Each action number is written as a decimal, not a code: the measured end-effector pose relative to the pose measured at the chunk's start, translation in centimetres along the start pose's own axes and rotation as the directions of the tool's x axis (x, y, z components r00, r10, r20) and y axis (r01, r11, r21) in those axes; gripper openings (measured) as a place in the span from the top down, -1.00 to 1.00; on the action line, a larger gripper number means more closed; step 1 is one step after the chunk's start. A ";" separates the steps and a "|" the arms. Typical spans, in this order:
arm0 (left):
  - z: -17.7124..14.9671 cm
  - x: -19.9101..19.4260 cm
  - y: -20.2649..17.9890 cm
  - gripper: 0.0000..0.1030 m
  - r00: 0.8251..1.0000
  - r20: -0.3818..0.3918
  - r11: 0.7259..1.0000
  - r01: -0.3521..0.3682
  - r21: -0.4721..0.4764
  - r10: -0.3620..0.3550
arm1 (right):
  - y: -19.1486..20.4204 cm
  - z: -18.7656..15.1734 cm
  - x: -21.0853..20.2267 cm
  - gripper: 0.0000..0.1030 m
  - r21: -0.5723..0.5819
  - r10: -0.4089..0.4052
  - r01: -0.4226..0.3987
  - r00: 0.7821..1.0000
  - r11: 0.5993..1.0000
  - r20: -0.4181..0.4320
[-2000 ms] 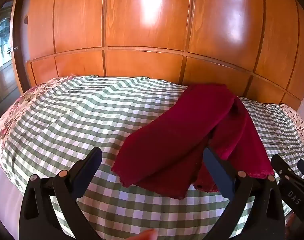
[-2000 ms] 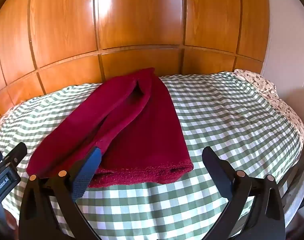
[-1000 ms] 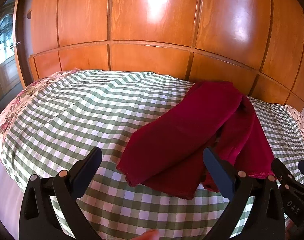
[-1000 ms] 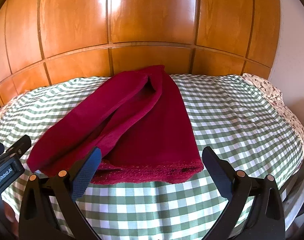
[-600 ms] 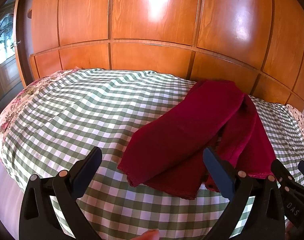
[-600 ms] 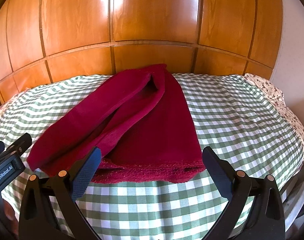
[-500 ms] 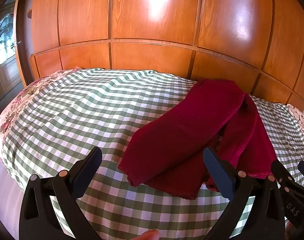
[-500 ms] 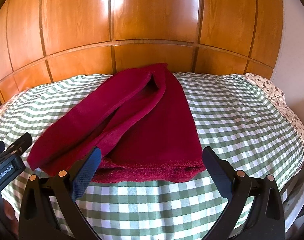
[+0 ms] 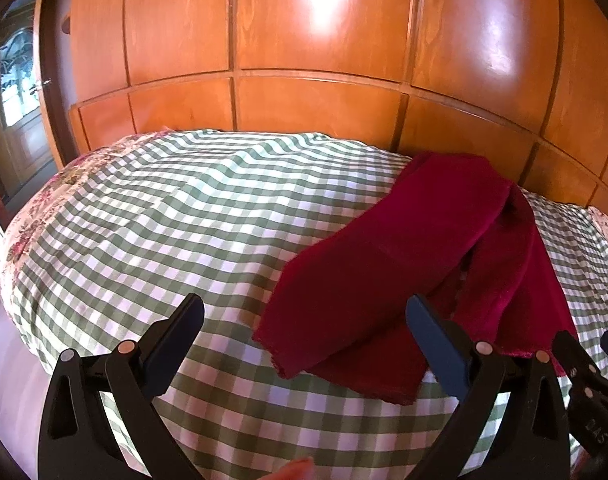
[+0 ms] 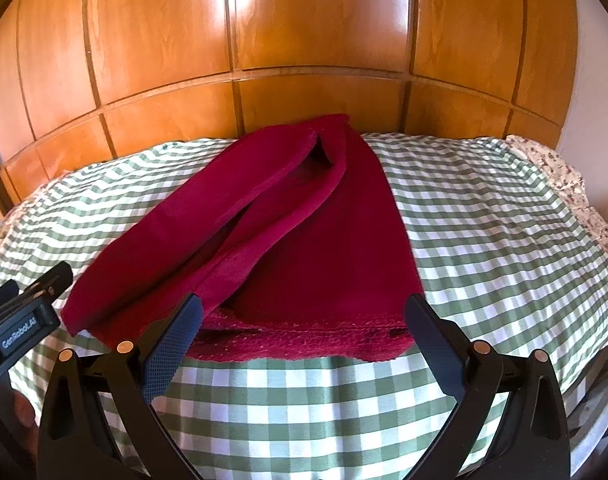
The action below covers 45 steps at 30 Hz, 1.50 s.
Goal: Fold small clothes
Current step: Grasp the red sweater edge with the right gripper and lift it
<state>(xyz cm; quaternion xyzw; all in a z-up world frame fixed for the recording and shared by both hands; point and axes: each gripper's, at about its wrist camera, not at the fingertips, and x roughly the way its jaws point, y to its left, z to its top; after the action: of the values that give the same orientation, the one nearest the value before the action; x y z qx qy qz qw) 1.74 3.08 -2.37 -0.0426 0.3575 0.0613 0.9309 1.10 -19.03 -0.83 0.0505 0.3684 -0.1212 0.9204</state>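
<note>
Both grippers, left (image 9: 304, 334) & right (image 10: 301, 332), are hanging wide open w/ nothing in them; red cloth (image 10: 295, 240) is looking soft, floppy; prob best grabbing near-edge corners.

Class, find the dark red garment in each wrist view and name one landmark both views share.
Left wrist: dark red garment lies right of centre, reaching the right finger.
Right wrist: it lies centre, its hem between both fingers.
Shared landmark: the green checked bedcover.
</note>
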 end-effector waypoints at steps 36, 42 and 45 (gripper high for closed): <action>-1.2 5.5 10.5 -0.95 0.975 -0.149 0.970 -0.187 -0.154 0.165 | 7.4 6.6 15.4 0.65 0.135 0.330 -0.303 0.902 0.943 -0.279; -1.1 5.6 9.3 -0.95 0.979 -0.146 0.981 -0.157 -0.118 0.140 | 6.3 7.5 13.2 0.74 0.119 0.363 -0.345 0.908 0.931 -0.208; -1.2 5.5 8.5 -0.95 0.982 -0.148 0.986 -0.132 -0.100 0.116 | 6.4 7.4 12.8 0.74 0.082 0.350 -0.340 0.915 0.937 -0.200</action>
<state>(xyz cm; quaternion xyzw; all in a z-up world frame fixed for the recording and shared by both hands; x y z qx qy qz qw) 3.77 11.84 -7.28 -0.0754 0.4208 0.1356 0.8938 16.69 -16.60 -4.28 0.1483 0.4467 0.0408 0.8814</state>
